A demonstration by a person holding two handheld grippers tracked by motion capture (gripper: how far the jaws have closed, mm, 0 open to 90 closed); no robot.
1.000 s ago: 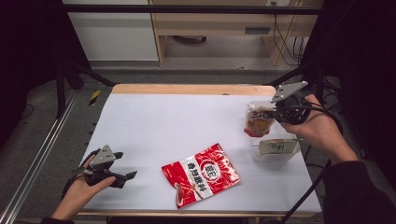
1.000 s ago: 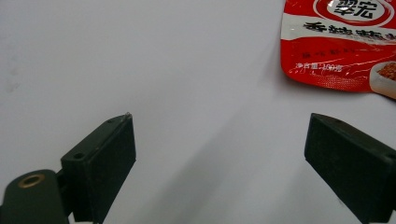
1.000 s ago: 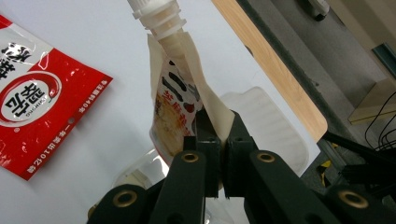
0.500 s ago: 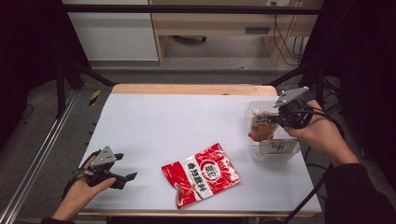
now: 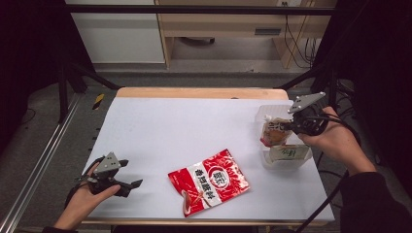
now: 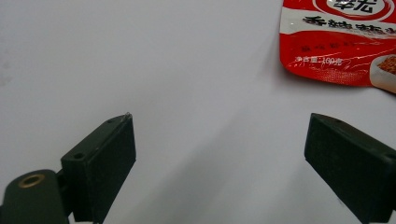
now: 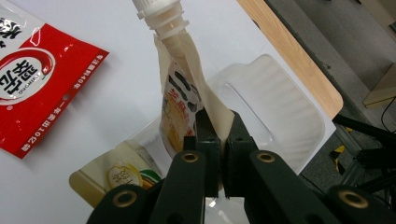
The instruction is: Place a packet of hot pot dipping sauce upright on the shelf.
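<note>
Two pouches are sitting at the right end of the white table (image 5: 194,126), and the right gripper (image 7: 215,122) is pinching one of them — a spouted pouch (image 7: 180,100) — by its flat edge, jaws clamped tight on the thin film. The grip is low on the side seam, likely because the seam gives the pads something stiff to bite while the white screw spout (image 7: 156,14) stays free and pointing away from the hand. In the high view that pouch (image 5: 273,132) is hanging over the clear plastic tray (image 5: 266,112), just above a second, greenish pouch (image 5: 287,153) that is lying flat in the tray's near half; the work in hand looks like loading or unloading the tray, though which of the two cannot be told from this moment alone. A red snack bag (image 5: 209,180) is lying flat near the table's front edge, well apart from the tray, within easy reach of the left gripper (image 5: 127,184). That gripper is resting at the front left corner with its jaws spread wide and nothing between them — apparently waiting its turn. Compared with a second ago, the right hand and its pouch are sitting slightly farther toward the table's right edge and a touch lower, while the left hand and the red bag are lying as before.
</note>
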